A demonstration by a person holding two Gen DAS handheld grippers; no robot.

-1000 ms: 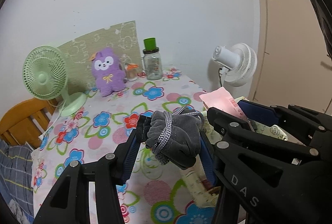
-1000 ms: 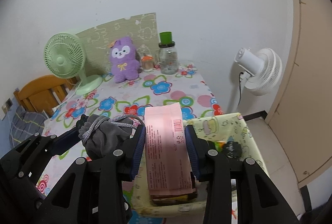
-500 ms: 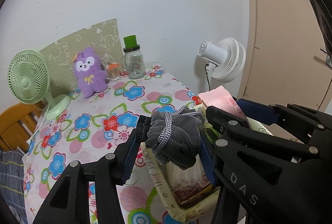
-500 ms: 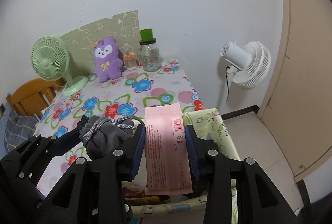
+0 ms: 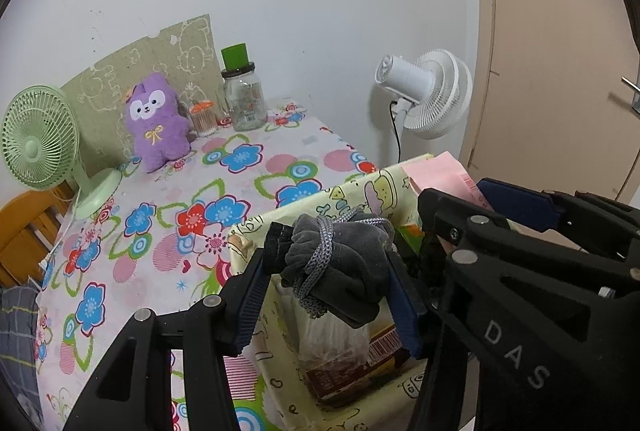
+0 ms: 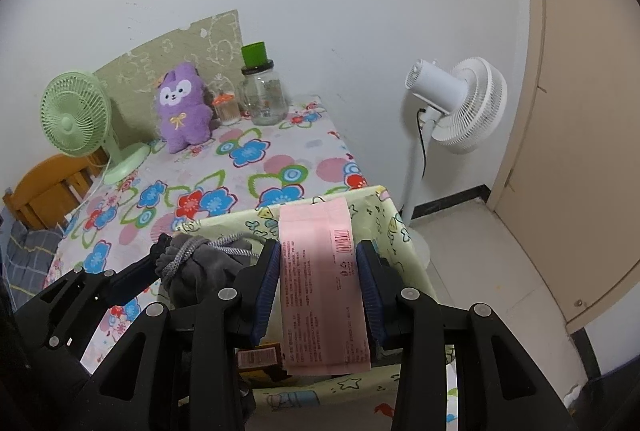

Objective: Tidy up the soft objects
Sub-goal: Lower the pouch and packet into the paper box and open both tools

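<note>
White wall backs a table covered in a bright flower-print cloth, with an orange wooden chair at its far left edge. Going left to right along the back of the table: a pale green desk fan, a purple plush toy leaning on a beige patterned board, a small orange-capped container, and a clear glass jar with a green cup upside down on its lid. Beyond the table's right edge a white standing fan stands on the floor near a beige door.

At the near right corner of the table sits a pale yellow fabric bin printed with cartoon figures; packaged goods lie inside it, among them a clear plastic bag and a box with a barcode.

Over the bin's left half, the left gripper has a grey drawstring pouch, wrapped in a grey cord, between its blue pads; the jaws are opening, and the pouch still sits between them, above the bin's interior. To its right, the right gripper is clamped on a flat pink packet printed with text and a barcode, held lengthwise over the bin's right half, its far end reaching the bin's back rim.
</note>
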